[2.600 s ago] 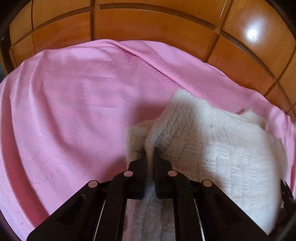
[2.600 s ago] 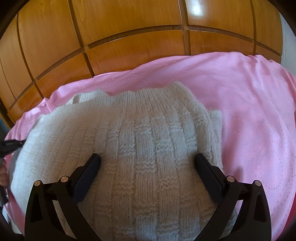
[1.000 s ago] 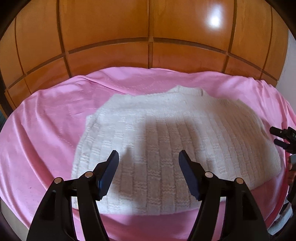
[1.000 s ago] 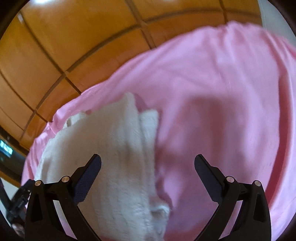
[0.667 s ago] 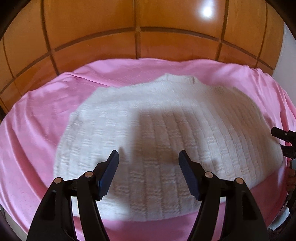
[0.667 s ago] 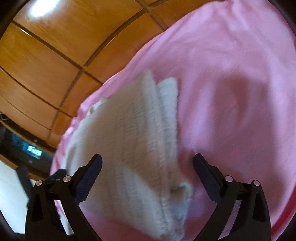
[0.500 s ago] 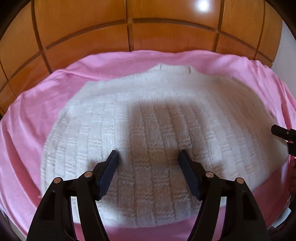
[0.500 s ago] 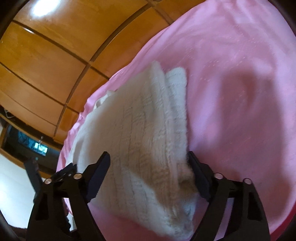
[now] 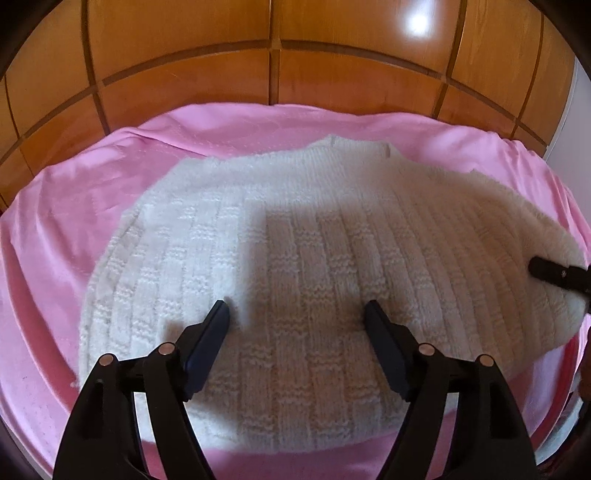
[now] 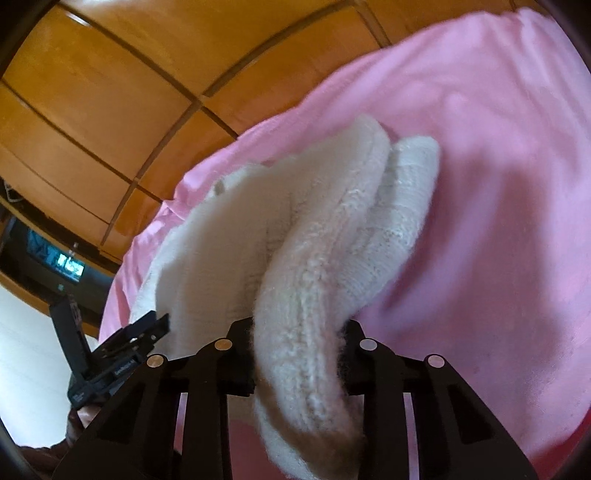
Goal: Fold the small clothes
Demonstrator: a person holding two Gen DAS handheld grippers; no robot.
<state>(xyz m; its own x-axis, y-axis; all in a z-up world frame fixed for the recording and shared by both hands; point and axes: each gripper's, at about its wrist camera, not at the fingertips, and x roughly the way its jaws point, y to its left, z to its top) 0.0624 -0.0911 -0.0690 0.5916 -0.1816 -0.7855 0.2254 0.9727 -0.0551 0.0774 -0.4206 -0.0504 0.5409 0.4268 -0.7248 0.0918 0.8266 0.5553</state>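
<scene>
Behind your work surface: wood panelling (image 9: 332, 85), orange-brown, split by dark grooves into rectangles. Bright glare spot (image 9: 417, 20) on its upper right panel. Pink cloth (image 9: 55, 236) covers the surface, creased near the wall. Your right view shows a dark device with lit display (image 10: 68, 267), low left.

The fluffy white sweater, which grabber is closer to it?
Right. The right gripper has just been closing and now pinches the white sweater's edge; the left gripper hangs open above its middle, holding nothing.
</scene>
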